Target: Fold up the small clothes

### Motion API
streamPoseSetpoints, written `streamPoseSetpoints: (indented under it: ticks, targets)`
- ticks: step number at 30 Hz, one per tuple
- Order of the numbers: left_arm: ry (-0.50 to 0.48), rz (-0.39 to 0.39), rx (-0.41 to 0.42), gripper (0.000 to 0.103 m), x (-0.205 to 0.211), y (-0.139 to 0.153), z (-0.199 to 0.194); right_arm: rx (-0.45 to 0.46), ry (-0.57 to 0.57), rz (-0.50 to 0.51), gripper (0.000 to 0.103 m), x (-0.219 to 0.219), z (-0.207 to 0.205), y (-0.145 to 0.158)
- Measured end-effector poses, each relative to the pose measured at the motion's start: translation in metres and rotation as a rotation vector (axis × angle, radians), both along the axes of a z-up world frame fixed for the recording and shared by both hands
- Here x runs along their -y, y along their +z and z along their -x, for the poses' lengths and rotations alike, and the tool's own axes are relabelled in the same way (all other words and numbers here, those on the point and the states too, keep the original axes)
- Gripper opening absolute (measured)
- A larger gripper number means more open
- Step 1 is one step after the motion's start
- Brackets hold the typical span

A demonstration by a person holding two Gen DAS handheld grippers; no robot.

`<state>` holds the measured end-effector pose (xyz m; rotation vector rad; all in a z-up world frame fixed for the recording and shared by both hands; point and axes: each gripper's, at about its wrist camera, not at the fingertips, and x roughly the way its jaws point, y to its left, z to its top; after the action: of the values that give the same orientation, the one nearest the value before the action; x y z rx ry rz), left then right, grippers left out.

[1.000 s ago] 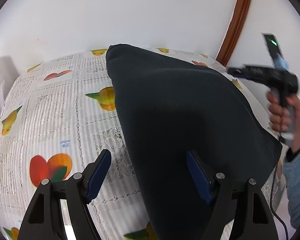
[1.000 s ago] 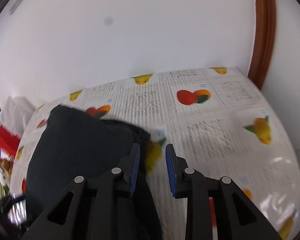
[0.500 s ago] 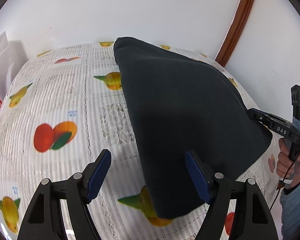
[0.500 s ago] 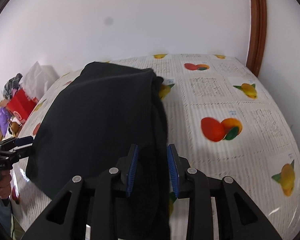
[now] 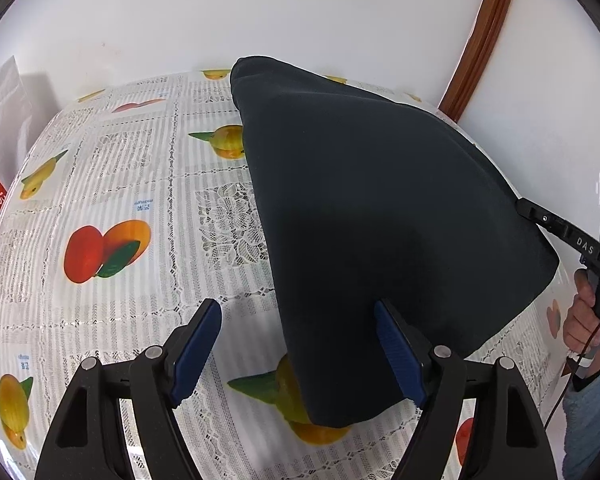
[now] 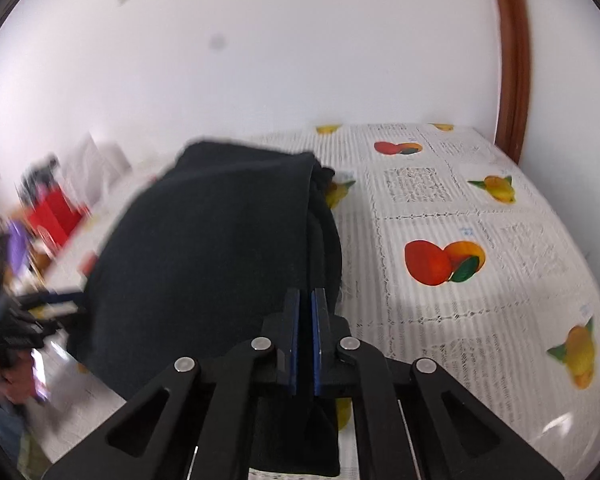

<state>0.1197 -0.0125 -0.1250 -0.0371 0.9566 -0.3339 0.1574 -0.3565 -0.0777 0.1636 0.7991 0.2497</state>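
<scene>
Right gripper point(image 6: 305, 304) now snapped shut on the dark garment's point(image 5: 380, 216) edge, from slightly apart a second ago.
Left gripper point(image 5: 298, 344) spread wide and opening, near corner of garment between fingers, untouched; beyond, cloth lying across fruit-print bench point(image 5: 112, 184), white wall behind.

the left gripper point(image 5: 298, 354) hovers over the fruit-print tablecloth point(image 5: 112, 208), jaws opening, a corner of the dark garment point(image 5: 380, 220) lying between the blue pads point(image 5: 198, 346) untouched. the cloth spreads ahead and right, where the right gripper point(image 5: 520, 206) seems to pinch its edge, a hand point(image 5: 584, 320) behind.
</scene>
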Motion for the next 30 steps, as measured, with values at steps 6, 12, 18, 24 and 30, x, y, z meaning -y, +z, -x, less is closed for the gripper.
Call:
streamPoseSetpoints:
  ticks: [6,12,18,24,30]
  targets:
    - [-0.002,-0.008,0.003,0.078,-0.001,0.0,0.006,0.0,-0.035,-0.064,0.004,0.006,0.001,-0.005]
    - [0.02,-0.018,0.01,0.077,-0.002,0.002,0.019,-0.047,-0.08,0.037,0.013,-0.001,0.01,-0.008]
    - [0.016,-0.032,0.023,0.076,0.0,0.005,0.037,-0.038,-0.101,0.129,0.017,0.002,0.046,0.003]
    - [-0.005,-0.06,0.028,0.076,0.001,0.003,0.054,-0.098,-0.073,0.201,0.026,0.007,0.084,-0.011]
    - [-0.044,-0.115,0.038,0.075,0.009,-0.01,0.065,-0.135,-0.022,0.197,0.026,-0.009,0.08,-0.031]
